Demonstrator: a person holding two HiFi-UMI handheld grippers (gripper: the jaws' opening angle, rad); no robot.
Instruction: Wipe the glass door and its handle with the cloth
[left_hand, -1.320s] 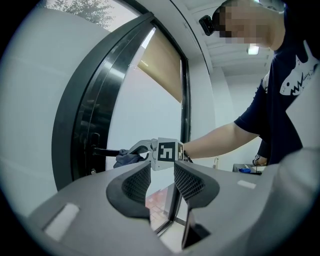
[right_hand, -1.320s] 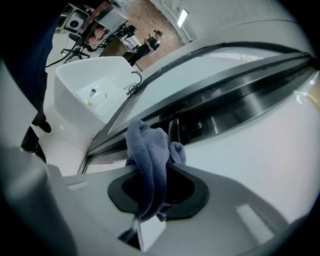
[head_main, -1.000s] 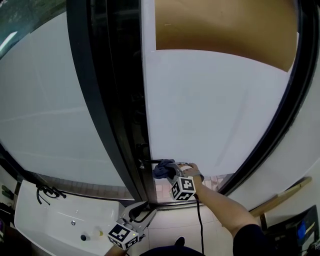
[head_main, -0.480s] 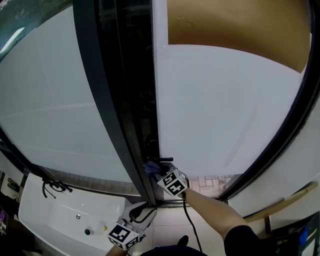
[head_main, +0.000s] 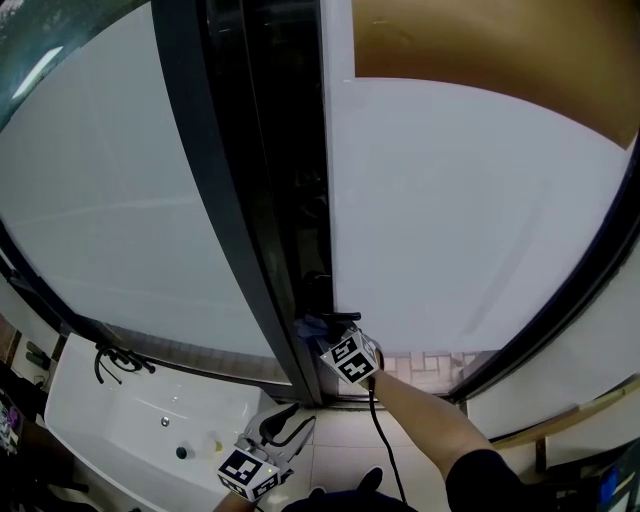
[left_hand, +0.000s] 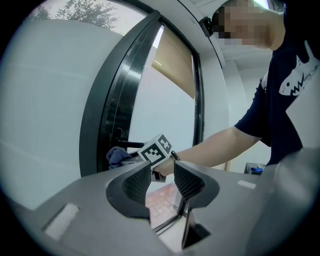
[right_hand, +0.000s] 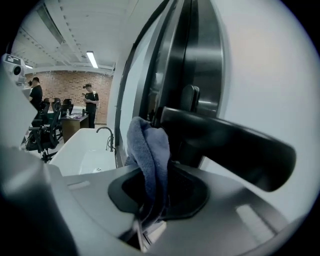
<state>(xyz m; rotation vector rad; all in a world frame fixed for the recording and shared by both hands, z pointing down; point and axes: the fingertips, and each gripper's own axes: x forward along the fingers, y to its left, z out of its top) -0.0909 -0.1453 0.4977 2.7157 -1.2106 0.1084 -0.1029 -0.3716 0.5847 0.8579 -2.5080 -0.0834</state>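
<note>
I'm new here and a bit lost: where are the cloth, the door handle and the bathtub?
cloth (right_hand: 150, 145), right gripper view, its upper fold.
door handle (right_hand: 225, 140), right gripper view, middle of the dark lever.
bathtub (head_main: 100, 430), head view, bare white bottom.

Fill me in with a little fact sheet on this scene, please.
Place: frosted glass door in a dark frame, white bathtub beside it
Right claw: shut on the blue cloth
Cloth position: at the door's black handle
Left claw: open, empty, held low, away from the door
</note>
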